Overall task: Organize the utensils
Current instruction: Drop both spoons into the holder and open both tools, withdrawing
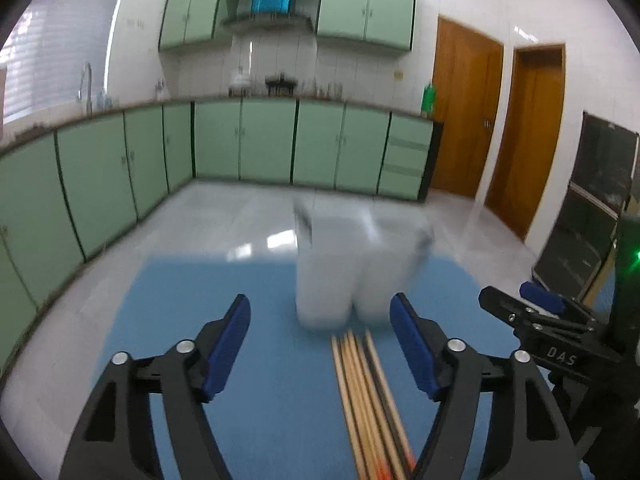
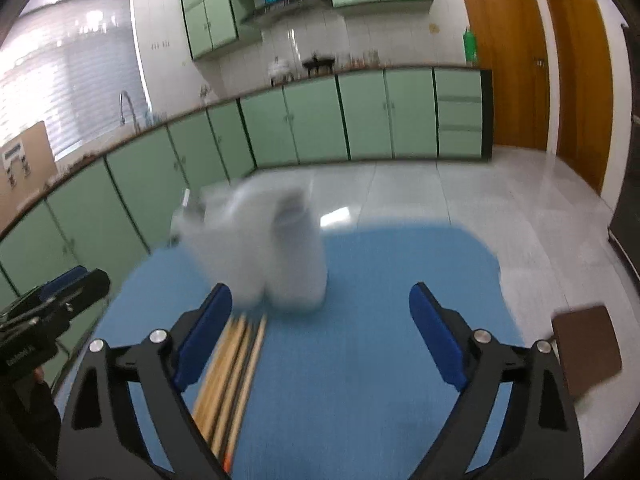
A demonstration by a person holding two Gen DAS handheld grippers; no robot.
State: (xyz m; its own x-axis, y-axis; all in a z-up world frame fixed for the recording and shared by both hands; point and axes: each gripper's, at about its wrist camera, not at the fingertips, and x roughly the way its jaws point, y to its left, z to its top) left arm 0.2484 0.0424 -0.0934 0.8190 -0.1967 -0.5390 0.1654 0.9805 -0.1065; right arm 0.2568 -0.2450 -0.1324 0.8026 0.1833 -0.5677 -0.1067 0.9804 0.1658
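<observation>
**Ana:** Several slim wooden chopsticks lie side by side on the flat blue mat, tips pointing at the pale, translucent plastic utensil holder at the mat's far side. What worries you?

**Ben:** The holder looks light and tall. It has two rounded compartments, and it's blurred in both views, so I can't read its rim. A nudge from a finger could tip it or slide it off the far edge.

**Ana:** And the sticks?

**Ben:** Smooth, thin and round, so they will probably roll. They're packed close; pinching one may drag its neighbours or scatter the bundle. Some are pale wood, at least one looks dark, with orange at the near ends.

**Ana:** Jaws?

**Ben:** The left gripper is spread wide and holds nothing, with the bundle between its blue-padded fingers, nearer the right one. The right gripper is also released and empty; the sticks sit just beside its left pad. The two grippers are near each other and could collide.
</observation>
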